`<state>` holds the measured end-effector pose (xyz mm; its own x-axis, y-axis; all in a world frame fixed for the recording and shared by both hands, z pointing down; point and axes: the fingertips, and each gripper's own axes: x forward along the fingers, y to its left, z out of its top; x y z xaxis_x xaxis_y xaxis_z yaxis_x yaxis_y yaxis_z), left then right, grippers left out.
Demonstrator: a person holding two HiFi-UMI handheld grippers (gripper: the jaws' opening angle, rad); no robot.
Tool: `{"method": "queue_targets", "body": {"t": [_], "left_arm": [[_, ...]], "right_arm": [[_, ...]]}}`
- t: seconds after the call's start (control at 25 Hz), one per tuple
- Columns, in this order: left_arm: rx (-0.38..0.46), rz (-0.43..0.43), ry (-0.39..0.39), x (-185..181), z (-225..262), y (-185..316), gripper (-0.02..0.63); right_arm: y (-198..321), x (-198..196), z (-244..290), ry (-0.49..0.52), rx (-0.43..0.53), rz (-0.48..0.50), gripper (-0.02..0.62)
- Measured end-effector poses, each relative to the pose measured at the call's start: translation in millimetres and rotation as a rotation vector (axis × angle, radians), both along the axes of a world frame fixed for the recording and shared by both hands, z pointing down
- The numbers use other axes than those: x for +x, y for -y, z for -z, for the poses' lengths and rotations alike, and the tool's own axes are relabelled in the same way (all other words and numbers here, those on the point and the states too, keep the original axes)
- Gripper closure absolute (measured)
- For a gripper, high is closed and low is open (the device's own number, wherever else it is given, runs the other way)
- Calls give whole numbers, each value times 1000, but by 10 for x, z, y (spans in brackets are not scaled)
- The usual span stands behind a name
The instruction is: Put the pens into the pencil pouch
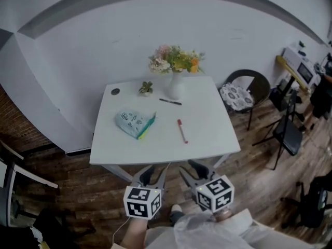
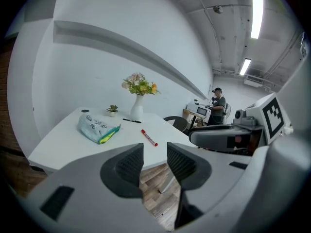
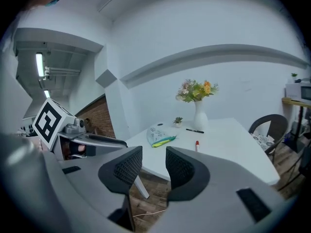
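Right of the pencil pouch lie a red pen and, farther back, a black pen and flower vase. The left gripper and right gripper are both empty, jaws apart. A careless reach could tip the flower vase.

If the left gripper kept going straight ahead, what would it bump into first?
Probably the near edge of the white table, seen right between the open, empty jaws of the left gripper. The red pen lies further on, past that edge. Depth is hard to judge here.

place: office-like room | white table; chair; microwave; ceiling strip light
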<state>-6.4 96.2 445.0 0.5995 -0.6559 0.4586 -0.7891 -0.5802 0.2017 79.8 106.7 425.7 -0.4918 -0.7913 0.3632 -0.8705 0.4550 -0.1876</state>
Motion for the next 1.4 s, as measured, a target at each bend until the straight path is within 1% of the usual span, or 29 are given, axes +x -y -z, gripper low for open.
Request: {"method": "queue_targets", "body": {"t": [0.2,0.36,0.52,0.68,0.8,0.92,1.12,1.4], "left_arm": [[-16,12,3,78,-21,143,476],[-38,12,-27,119,-31,197,476],[-77,-6,-27,150,-114,251,476],[-80,-13,-10,149,-156,370,476],[-84,-17,-24,153,-185,502,476],[-92,-20,-40,150,-203,678,476],[-88,-27,-24,46,-241,1004,476],[-93,-67,29,-159,-305,1553,476]], "right_arm": [[169,43,-26,25,-14,19,465],[215,48,-104,58,-36,21,466],[287,70,-161,60,-54,19,465],[364,75,-200,68,-69,14,466],[458,89,-240,68,-67,9,465],[619,143,-249,53,-72,-5,465],[937,141,-292,42,-87,-26,465],[1535,9,-215,16,-80,-49,466]]}}
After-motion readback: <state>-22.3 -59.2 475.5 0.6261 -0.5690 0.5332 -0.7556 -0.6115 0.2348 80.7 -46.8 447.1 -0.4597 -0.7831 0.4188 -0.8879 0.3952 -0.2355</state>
